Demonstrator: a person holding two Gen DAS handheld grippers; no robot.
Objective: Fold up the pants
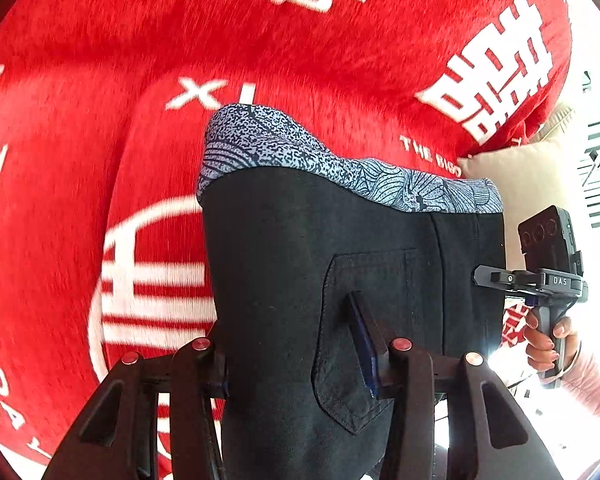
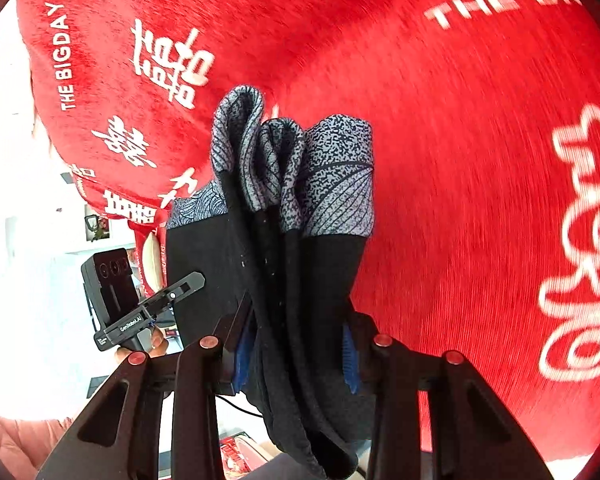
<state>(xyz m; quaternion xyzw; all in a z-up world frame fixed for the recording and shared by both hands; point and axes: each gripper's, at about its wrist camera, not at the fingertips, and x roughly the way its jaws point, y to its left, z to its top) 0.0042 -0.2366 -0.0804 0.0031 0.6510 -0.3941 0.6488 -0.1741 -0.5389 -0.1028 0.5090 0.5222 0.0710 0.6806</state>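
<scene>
Over the red blanket (image 1: 340, 48), both grippers tilt down, clamping pants (image 1: 340, 240).

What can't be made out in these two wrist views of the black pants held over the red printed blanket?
- Black pants with patterned grey cuffs: the waist end runs off the bottom edge in both views.
- Red plush blanket with white lettering: motion blur smears some characters; the pants hide its middle.
- Room behind, left wrist view: overexposed white.
- Right gripper, left wrist view: the pants' edge covers its fingertips.
</scene>
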